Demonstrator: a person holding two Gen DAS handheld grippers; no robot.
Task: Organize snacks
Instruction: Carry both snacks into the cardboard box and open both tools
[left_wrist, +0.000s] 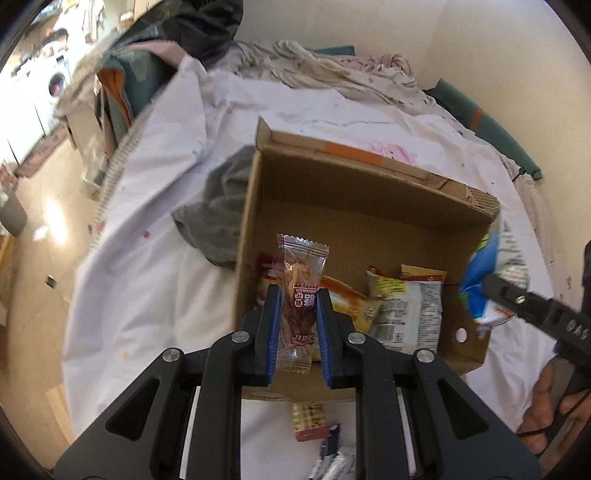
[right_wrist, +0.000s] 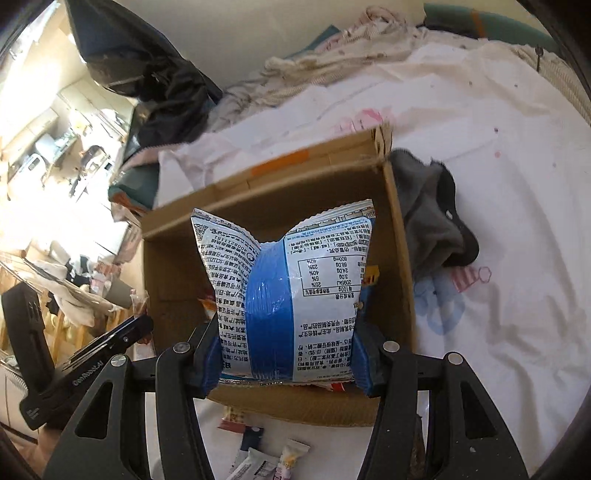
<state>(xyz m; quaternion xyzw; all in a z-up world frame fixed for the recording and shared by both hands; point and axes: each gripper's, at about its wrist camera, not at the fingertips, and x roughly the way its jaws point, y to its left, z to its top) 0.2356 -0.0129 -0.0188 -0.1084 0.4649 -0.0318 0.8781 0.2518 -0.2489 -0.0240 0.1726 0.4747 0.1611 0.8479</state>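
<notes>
Snacks pinched above box, fingers level.

A cardboard box sits on the bed with snack packets inside. A crumpled cloth lies against its left wall. Loose packets lie on the bed before it.

One cardboard box sits on a white sheet. Two grippers show, each holding one snack: one clear-wrapped snack and one blue-and-white bag. About three more packets lie inside the box. At least three small packets lie on the sheet before the box. One grey cloth lies beside it.
</notes>
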